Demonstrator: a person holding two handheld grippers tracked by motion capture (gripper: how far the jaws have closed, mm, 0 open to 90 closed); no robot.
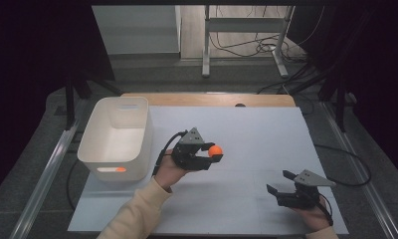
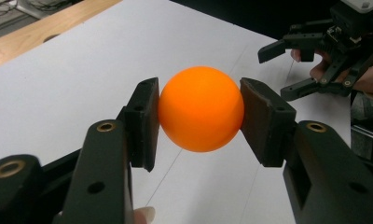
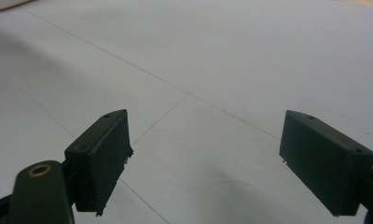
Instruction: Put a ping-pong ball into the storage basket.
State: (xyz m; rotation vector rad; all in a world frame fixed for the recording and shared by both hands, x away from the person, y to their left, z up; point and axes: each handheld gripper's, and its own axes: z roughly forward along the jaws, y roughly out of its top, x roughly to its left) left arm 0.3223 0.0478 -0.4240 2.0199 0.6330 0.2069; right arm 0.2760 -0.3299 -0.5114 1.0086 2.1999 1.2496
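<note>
at the left edge of the white table (image 1: 247, 124) we have the white bin (image 1: 118, 137), open at the top, with something orange showing low at its near wall; we cannot tell from here what it is. just to its right our left gripper (image 1: 210, 153) is clenched on the orange ball (image 1: 215, 151), held above the board around its middle. in the left gripper view the ball (image 2: 201, 108) sits squarely between the two pads, one pressing each side, with white board showing under it, so we judge it clear of the surface.

we read the step in hand as carrying the ball over to the bin. to do it well we keep the squeeze steady, since a smooth round ball can squirt out if the pads slacken or slide off centre. we bring it across above the bin's near-right rim rather than into it, stop over the open middle, lower a little, and only then let go, so the ball drops and settles instead of bouncing out.

toward the near right corner our right gripper (image 1: 281, 181) rests low over the table with its jaws released and nothing between them; in the right gripper view bare board lies ahead of the pads (image 3: 105, 154). we leave it parked there, well apart from the carry.
</note>
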